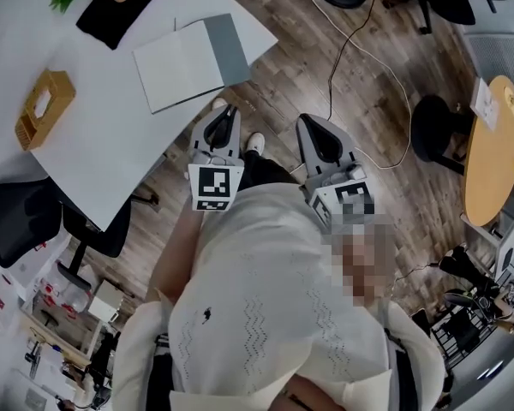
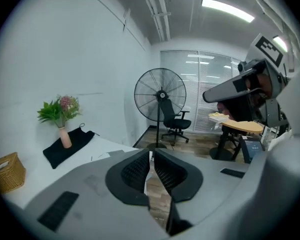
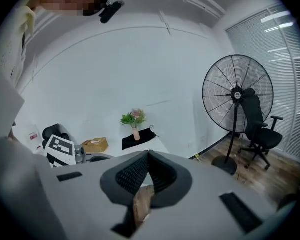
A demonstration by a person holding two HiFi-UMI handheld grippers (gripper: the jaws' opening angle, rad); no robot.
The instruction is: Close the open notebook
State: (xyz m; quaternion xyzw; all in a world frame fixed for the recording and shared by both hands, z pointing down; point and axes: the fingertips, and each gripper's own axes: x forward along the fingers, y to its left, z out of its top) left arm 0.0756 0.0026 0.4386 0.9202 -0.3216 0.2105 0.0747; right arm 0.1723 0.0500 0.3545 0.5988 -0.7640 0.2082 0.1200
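Both the left gripper (image 1: 228,114) and the right gripper (image 1: 311,125) are pinched together and empty, short of the worktop (image 1: 111,152). The notebook (image 1: 188,62) lies open near the worktop's corner — a blunt nudge could slide it rather than fold it.

The right gripper (image 3: 149,153) has its jaws closed tip to tip, with nothing between them. Beyond, a white table (image 3: 155,145) carries a wicker box (image 3: 94,144) and a flower vase (image 3: 136,133) on a black cloth (image 3: 140,138). A pedestal fan (image 3: 237,95) stands at right, beside an office chair (image 3: 260,126).
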